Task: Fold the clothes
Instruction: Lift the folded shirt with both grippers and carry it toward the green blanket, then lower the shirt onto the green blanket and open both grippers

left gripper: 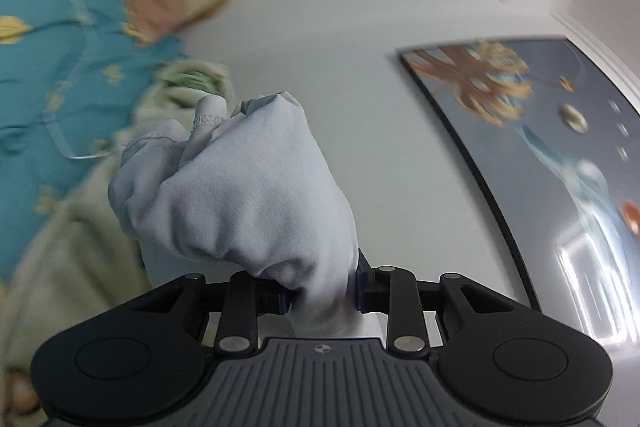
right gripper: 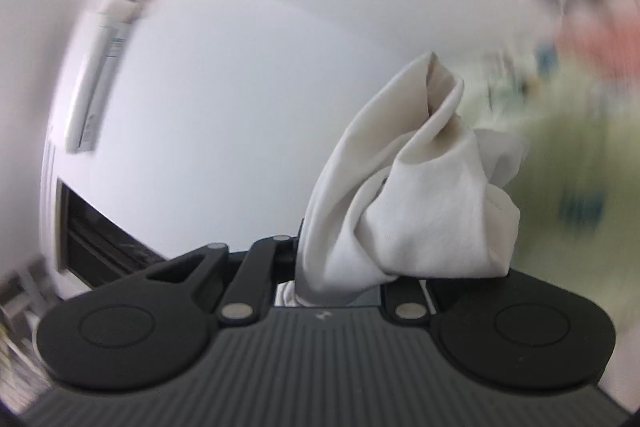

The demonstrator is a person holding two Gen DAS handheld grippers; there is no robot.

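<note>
White garment (left gripper: pixel 240 187) fills the middle of the left wrist view, bunched into a thick wad that rises from the left gripper (left gripper: pixel 322 293) up and slightly leftward, its long axis running away from the camera. The jaws are drawn in on the cloth's narrow lower neck and pinch it. A stitched hem shows at the wad's upper left. Only this view shows the teal bedspread (left gripper: pixel 44 67) with yellow motifs on the left and a framed picture (left gripper: pixel 540 147) on the white wall to the right.

In the right wrist view the same cloth (right gripper: pixel 408 195) stands up out of the right gripper (right gripper: pixel 340 281), folded into a peak that points up and right, off centre toward the right finger. The cloth covers the fingertips; the jaws sit close and hold it. Only here appear a wall-mounted air conditioner (right gripper: pixel 100 75) and a dark window opening (right gripper: pixel 100 239) at left; the right side is blurred.
</note>
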